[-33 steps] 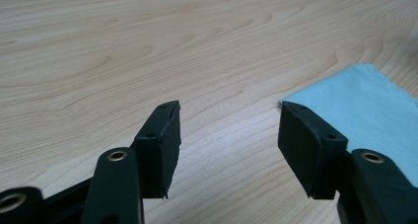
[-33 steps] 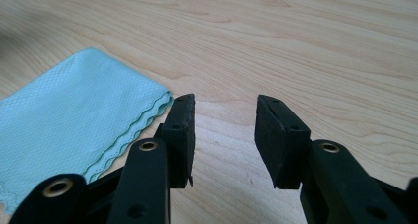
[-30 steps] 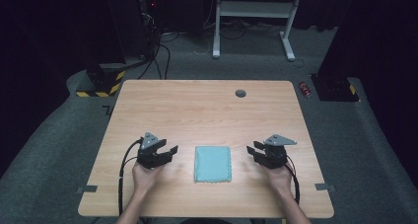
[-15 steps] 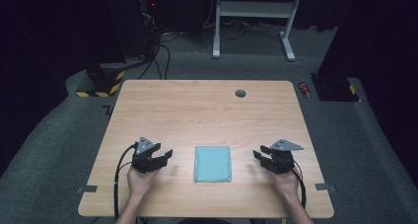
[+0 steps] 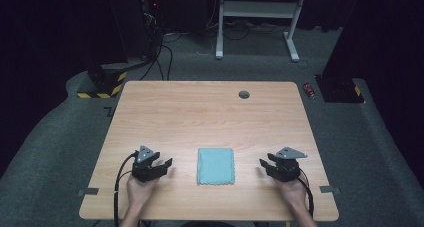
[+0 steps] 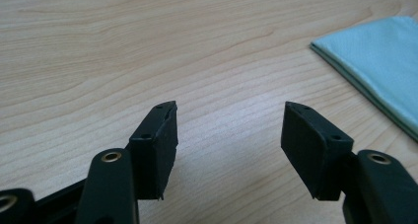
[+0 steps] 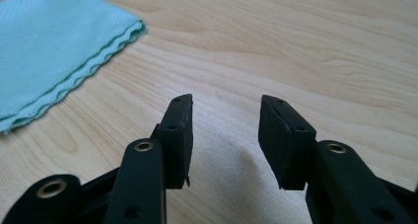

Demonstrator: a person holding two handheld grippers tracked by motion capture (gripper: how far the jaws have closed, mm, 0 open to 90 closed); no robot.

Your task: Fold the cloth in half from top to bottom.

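A folded light-teal cloth (image 5: 216, 165) (image 6: 379, 61) (image 7: 54, 41) lies flat near the front middle of the wooden table (image 5: 200, 117). My left gripper (image 5: 165, 166) (image 6: 229, 110) sits low over the wood to the left of the cloth, apart from it, and points toward it. My right gripper (image 5: 264, 167) (image 7: 225, 101) mirrors it to the right of the cloth, also apart. Both grippers are open, their jaws have just been opening, and only bare tabletop shows between them. A hand holds each gripper from the near edge.
A small dark round disc (image 5: 244, 94) is set in the table's far right part. Beyond the far edge stand a white frame (image 5: 255, 17), black stands and floor cables (image 5: 160, 57). Grey tape tabs (image 5: 87, 192) mark the near corners.
Both hands have drawn back toward the near edge and sunk closer to the tabletop, spreading slightly away from the cloth. The cloth has not moved.
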